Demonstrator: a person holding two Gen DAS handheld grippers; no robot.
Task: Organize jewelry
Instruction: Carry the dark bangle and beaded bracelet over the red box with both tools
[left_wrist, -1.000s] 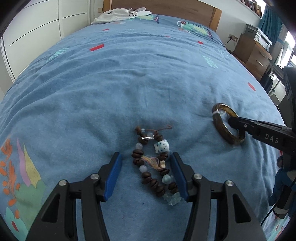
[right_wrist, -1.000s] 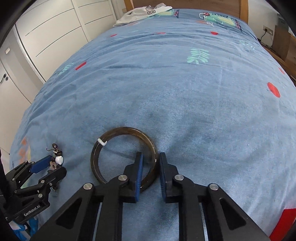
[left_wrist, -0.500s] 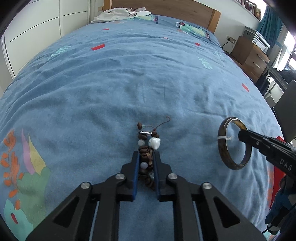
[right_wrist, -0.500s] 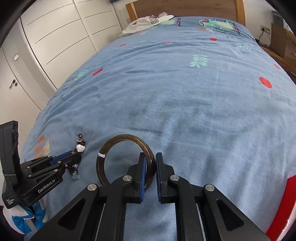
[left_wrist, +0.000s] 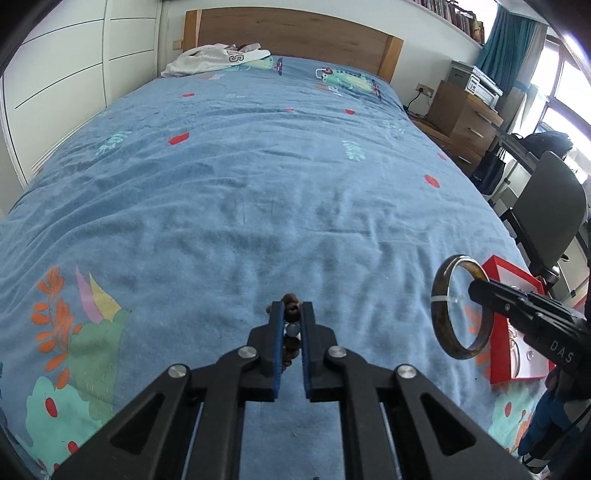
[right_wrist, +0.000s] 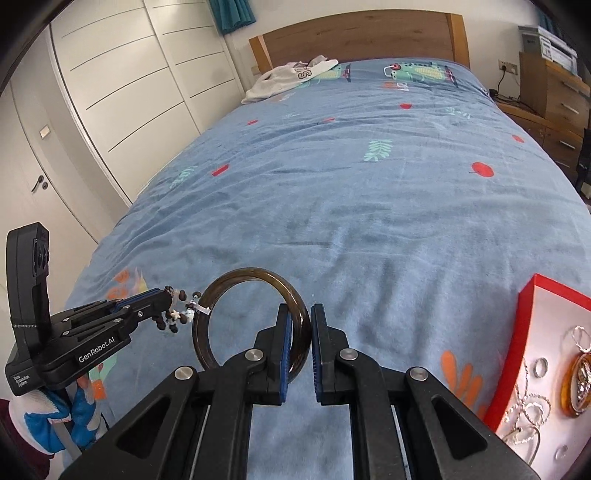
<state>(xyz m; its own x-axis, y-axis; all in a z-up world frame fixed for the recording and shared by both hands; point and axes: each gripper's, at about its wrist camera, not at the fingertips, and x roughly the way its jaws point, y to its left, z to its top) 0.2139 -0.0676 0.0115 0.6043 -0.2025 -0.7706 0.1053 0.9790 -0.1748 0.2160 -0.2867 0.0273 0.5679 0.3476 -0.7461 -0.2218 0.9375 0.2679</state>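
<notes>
the left gripper (left_wrist: 292, 314) is seen with its blue pads just closed onto the beaded bracelet (left_wrist: 291, 325); the brown beads are pinched between them and the rest of the strand hangs clear above the blue bedspread (left_wrist: 258, 192). in the right wrist view the dangling beads and a white charm are seen beside the bangle. the right gripper (right_wrist: 298, 325) is clamped tight on the near right part of the dark brown bangle (right_wrist: 236, 295), which is held upright off the bed. a red-rimmed jewelry box (right_wrist: 524, 332) lies at the near right edge of the bed, with silver rings and chains inside it.
</notes>
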